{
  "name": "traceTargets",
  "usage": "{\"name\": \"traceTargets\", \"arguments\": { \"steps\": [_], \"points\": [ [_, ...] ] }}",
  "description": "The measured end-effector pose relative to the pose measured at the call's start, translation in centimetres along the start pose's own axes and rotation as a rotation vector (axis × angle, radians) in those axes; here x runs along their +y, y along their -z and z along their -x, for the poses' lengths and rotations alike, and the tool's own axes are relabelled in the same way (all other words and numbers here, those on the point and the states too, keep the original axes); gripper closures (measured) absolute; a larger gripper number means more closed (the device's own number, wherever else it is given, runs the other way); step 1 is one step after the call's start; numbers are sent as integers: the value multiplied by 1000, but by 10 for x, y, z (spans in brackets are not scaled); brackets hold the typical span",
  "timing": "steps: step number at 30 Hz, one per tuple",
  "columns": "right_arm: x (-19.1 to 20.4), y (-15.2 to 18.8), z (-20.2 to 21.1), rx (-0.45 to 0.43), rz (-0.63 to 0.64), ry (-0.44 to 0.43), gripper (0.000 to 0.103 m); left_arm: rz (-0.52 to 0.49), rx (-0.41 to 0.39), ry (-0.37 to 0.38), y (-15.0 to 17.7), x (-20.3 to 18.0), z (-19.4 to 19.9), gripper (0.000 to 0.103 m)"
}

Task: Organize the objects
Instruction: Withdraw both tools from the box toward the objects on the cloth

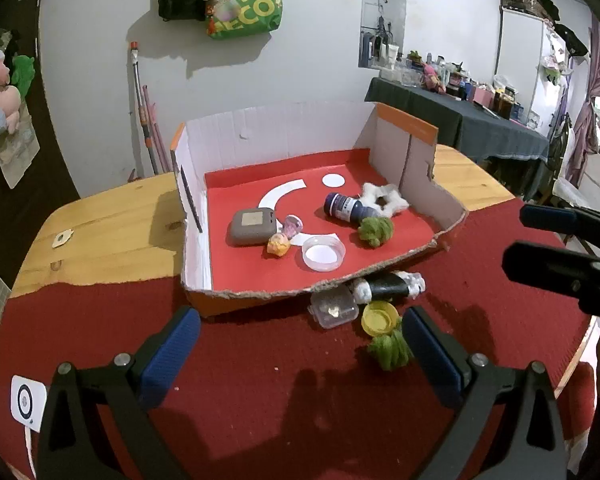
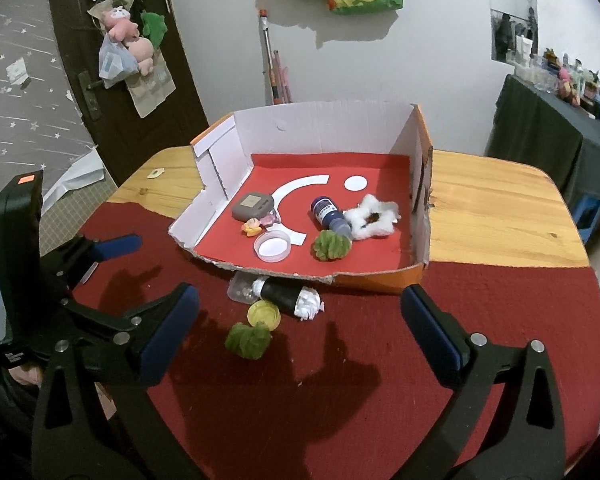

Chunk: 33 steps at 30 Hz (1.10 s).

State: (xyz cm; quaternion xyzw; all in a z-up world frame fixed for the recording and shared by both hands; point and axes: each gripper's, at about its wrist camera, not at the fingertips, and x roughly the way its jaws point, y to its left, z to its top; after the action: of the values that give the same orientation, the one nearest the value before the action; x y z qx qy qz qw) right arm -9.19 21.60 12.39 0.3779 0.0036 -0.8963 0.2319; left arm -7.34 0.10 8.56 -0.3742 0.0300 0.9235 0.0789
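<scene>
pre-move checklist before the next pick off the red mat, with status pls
1. Left gripper open, nothing between its pads: ok.
2. Right gripper open, nothing held: ok.
3. Loose green fuzzy ball on the red mat, nothing on top of it: ok.
4. Yellow round lid free of neighbours: not ok, it touches the ball and the black cotton-stuffed tube.
5. Clear plastic lidded container accessible: not ok, partly under the cardboard box's torn front edge.
6. Free space on the box floor: ok.
</scene>
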Motion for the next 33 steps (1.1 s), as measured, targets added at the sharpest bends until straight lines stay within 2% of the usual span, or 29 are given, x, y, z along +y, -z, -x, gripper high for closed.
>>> {"name": "traceTargets", "arguments": {
  "steps": [9,15,21,33],
  "points": [
    [-1,15,2,15,-11,12,0,5,19,8,20,-8,0,0],
    [-10,25,-6,39,-23,50,0,0,39,18,24,-14,-6,0],
    [-26,31,-17,69,-46,88,0,-28,68,31,28,-27,-19,0],
    [-48,34,-32,109,-82,103,0,-47,113,30,30,-47,-51,0]
  ]
}}
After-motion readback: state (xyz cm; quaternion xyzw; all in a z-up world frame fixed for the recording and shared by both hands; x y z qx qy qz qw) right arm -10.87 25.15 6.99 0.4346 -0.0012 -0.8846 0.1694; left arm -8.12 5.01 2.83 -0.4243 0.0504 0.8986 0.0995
